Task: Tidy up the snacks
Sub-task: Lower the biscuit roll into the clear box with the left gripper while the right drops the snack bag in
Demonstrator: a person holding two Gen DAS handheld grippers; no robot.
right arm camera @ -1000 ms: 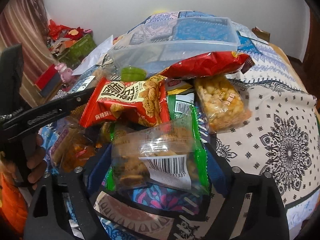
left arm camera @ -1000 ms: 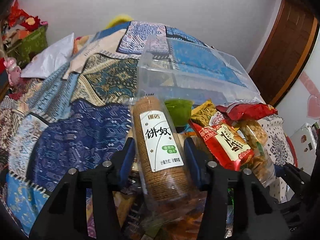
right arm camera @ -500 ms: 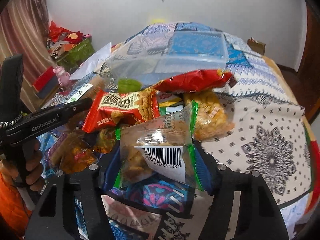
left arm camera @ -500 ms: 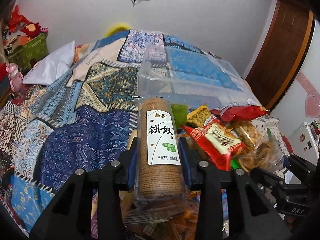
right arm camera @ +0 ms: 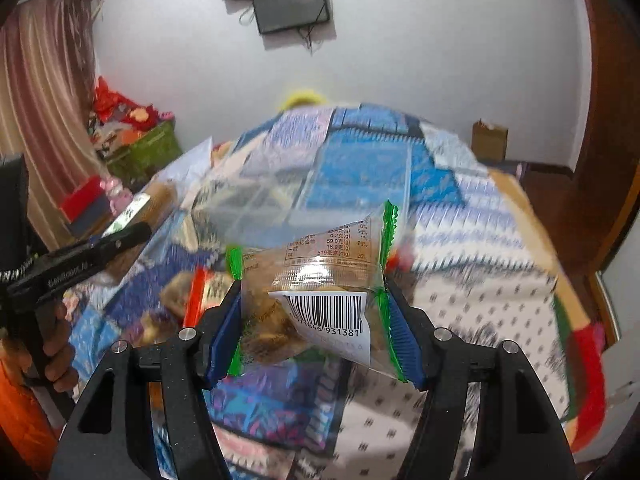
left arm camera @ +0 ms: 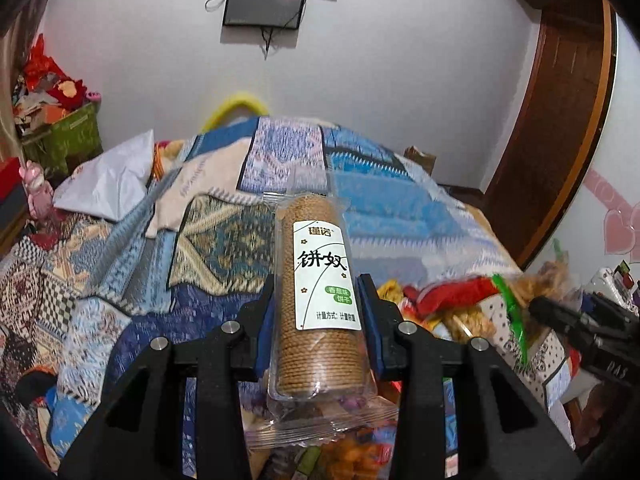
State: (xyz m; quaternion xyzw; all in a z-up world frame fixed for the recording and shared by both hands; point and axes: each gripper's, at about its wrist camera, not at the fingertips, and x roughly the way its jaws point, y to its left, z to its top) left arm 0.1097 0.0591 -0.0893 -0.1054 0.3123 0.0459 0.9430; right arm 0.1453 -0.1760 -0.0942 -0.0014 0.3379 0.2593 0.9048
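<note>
My left gripper is shut on a clear tube-shaped biscuit pack with a white label, held upright above the bed. My right gripper is shut on a clear snack bag with green edges and a barcode, lifted above the quilt. A clear plastic storage box sits on the bed behind it, blurred. The snack pile, with red and yellow packets, lies low at the right in the left wrist view. The right gripper shows at that view's right edge; the left gripper shows at the left of the right wrist view.
A patterned patchwork quilt covers the bed. A white pillow lies at the left. A green bin with red items stands by the wall. A wooden door is at the right. A cardboard box sits on the floor.
Both grippers have risen and tilted up with their packs; the snack pile and clear box have dropped lower in both views, and more wall shows.
</note>
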